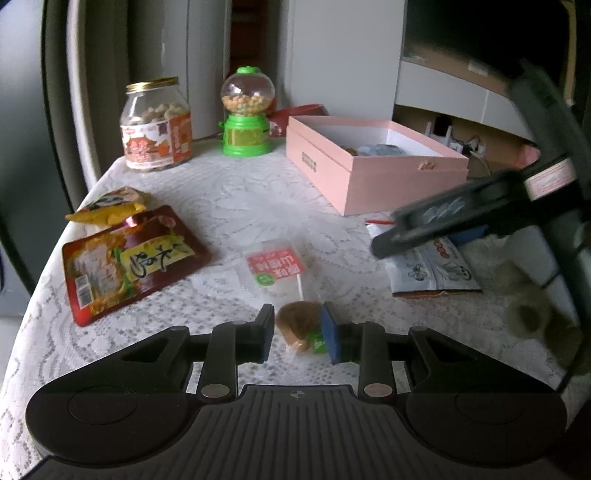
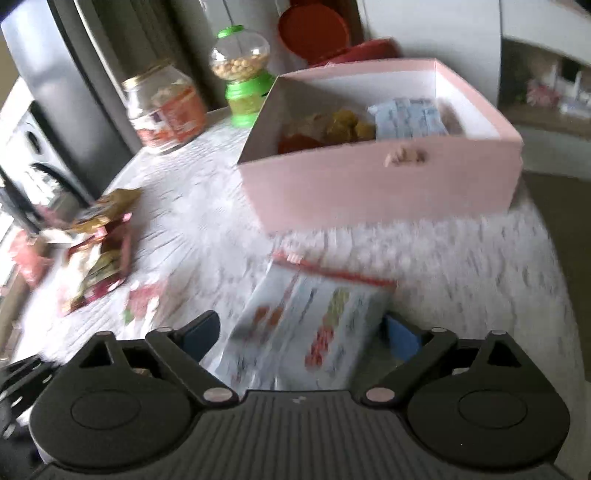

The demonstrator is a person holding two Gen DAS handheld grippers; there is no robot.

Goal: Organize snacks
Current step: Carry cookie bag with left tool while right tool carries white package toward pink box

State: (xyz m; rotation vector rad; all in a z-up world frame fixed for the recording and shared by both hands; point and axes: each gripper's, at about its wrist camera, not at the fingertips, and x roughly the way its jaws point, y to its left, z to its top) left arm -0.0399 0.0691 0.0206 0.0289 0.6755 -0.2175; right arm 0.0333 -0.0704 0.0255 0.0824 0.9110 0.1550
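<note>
My left gripper (image 1: 297, 332) is low over the lace-covered table, its jaws either side of a small brown wrapped snack (image 1: 301, 326); whether the pads press it is unclear. A clear lollipop packet (image 1: 279, 267) lies just beyond. My right gripper (image 2: 301, 332) is open around a white printed snack bag (image 2: 310, 325) lying on the table; the same bag shows in the left wrist view (image 1: 432, 267) under the right gripper (image 1: 424, 229). The open pink box (image 1: 373, 166) holds several snacks and also shows in the right wrist view (image 2: 380, 184).
A red snack pouch (image 1: 129, 262) and a yellow packet (image 1: 109, 206) lie at the left. A glass jar (image 1: 157, 123) and a green candy dispenser (image 1: 247, 112) stand at the back. A red lidded container (image 2: 314, 33) sits behind the box. The table edge curves at the left.
</note>
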